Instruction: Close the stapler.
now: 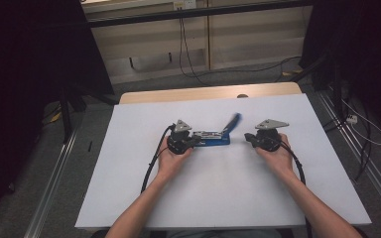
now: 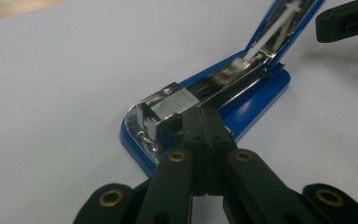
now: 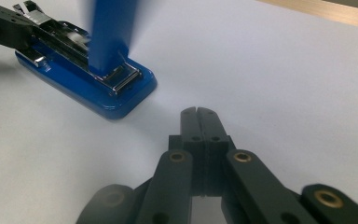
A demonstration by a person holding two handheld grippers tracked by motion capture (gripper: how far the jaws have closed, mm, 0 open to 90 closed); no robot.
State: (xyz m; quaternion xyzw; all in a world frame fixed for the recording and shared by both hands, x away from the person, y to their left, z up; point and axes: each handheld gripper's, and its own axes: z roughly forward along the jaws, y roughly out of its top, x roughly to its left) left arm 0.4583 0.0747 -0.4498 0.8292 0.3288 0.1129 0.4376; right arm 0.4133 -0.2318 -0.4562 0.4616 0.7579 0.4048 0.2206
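1. White table (image 1: 228, 188) lies bare around the centre, edges well apart from both hands.
2. Blue stapler (image 1: 211, 139) rests mid-table; its raised lid is blurred.
3. Left gripper (image 2: 204, 122), jaws pressed together, touches the stapler's metal front end.
4. Right gripper (image 3: 198, 113), jaws together, empty, sits near the stapler's hinge end.

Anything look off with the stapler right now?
Yes: the stapler lies open. Its blue top arm is swung up at the end near the right gripper, blurred, baring the metal staple channel. The left gripper, fingers shut, presses on the channel's other end. The right gripper is shut and apart from it. Nothing looks spilled or broken.
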